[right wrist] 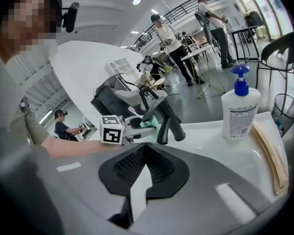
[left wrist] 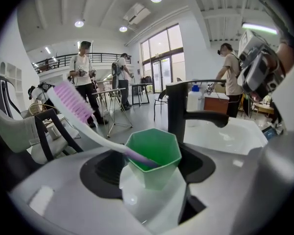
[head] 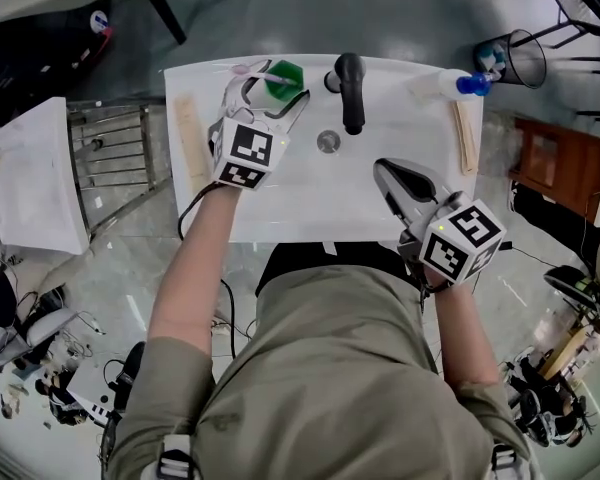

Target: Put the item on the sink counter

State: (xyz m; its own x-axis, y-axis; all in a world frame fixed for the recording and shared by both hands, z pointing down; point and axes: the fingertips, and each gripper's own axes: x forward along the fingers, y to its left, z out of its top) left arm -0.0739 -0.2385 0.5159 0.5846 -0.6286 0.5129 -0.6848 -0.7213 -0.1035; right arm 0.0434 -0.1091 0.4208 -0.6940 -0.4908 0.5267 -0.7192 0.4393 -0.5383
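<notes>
A green six-sided cup [head: 285,73] [left wrist: 154,160] with a pink-bristled toothbrush [left wrist: 83,121] leaning out of it is at the back left of the white sink counter [head: 280,208], left of the black faucet [head: 351,88]. My left gripper [head: 273,88] [left wrist: 152,180] is shut on the cup, one jaw on each side. Whether the cup's base touches the counter is hidden. My right gripper [head: 385,168] [right wrist: 139,175] hovers over the front right of the basin, shut and empty.
A drain [head: 328,141] lies in the basin behind my right gripper. A white soap bottle with a blue pump [head: 458,84] [right wrist: 240,111] stands at the back right. Wooden strips [head: 190,143] [head: 467,138] lie along both counter ends. People stand in the hall beyond.
</notes>
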